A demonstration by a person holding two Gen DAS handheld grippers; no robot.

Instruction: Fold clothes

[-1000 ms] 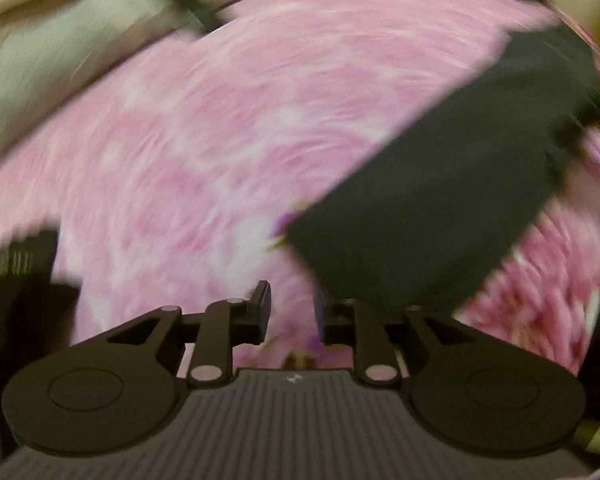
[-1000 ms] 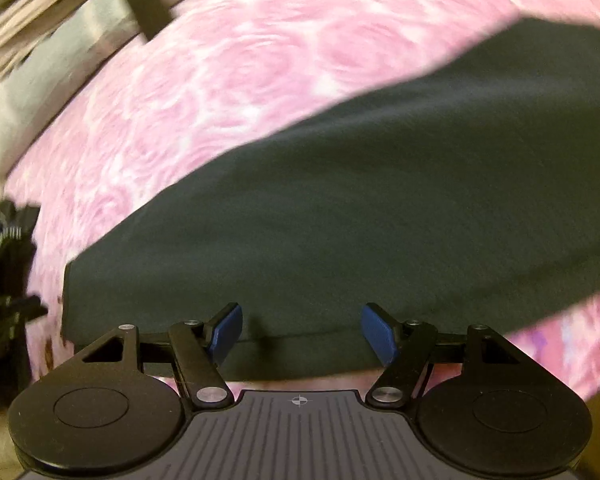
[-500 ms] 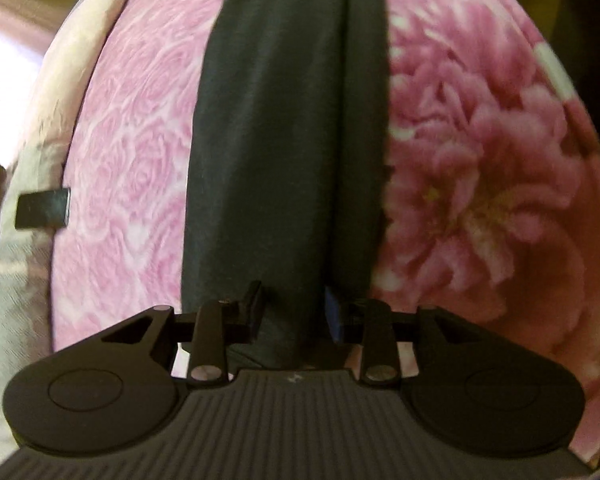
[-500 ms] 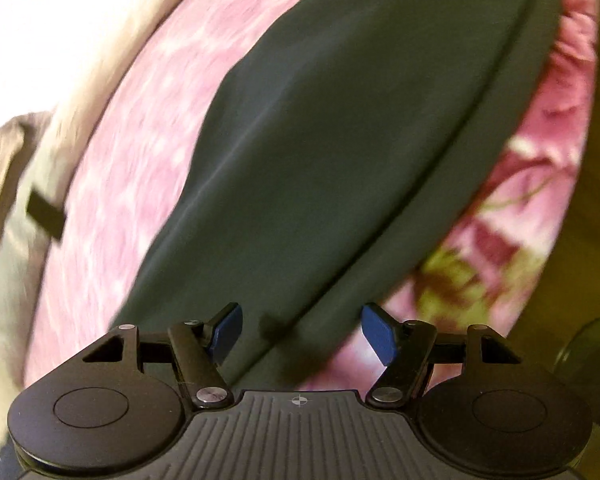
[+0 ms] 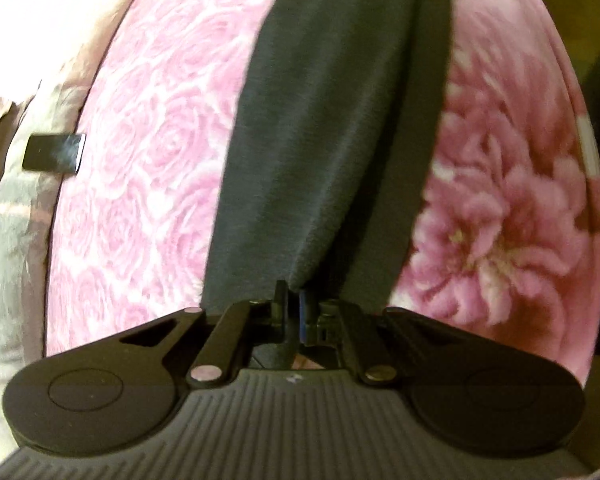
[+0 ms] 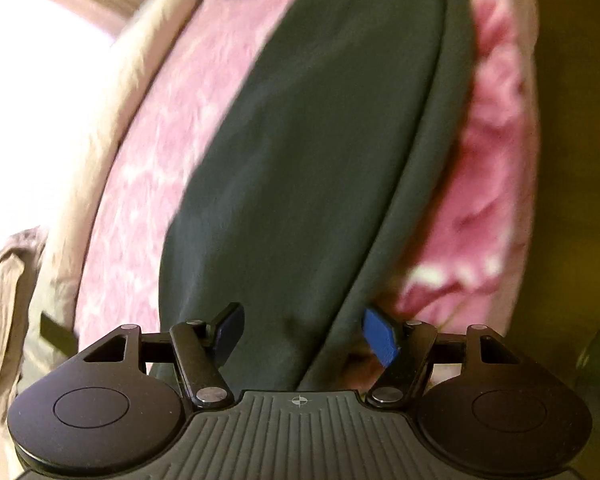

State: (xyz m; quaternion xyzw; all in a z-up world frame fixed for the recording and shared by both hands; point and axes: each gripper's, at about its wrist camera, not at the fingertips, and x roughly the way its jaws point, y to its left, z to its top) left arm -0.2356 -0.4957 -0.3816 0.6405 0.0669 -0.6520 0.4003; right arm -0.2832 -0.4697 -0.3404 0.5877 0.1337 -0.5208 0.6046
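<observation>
A dark grey garment (image 5: 332,120) lies folded into a long narrow strip on a pink blanket (image 5: 148,160) printed with roses. In the left wrist view the strip runs from the gripper away to the far edge of the blanket, with the rose pattern to its left and one big pink flower (image 5: 496,224) printed on the blanket to its right. A fold line runs along the strip, nearer to its right edge.

The left gripper (image 5: 294,300) has just closed its jaws, and they now pinch the near end of the garment; the cloth rises into a small ridge that goes between the two fingers.

The right gripper (image 6: 302,332) holds its jaws wide apart, and the blue pads (image 6: 380,336) touch nothing. The near end of the garment (image 6: 320,160) lies below and between them, not pressed. In this view the strip lies close to the right edge of the blanket (image 6: 148,184).

Beyond the left edge of the blanket there is pale, crumpled bedding (image 5: 16,216), and a small black rectangular object (image 5: 54,154) rests just at that edge.
</observation>
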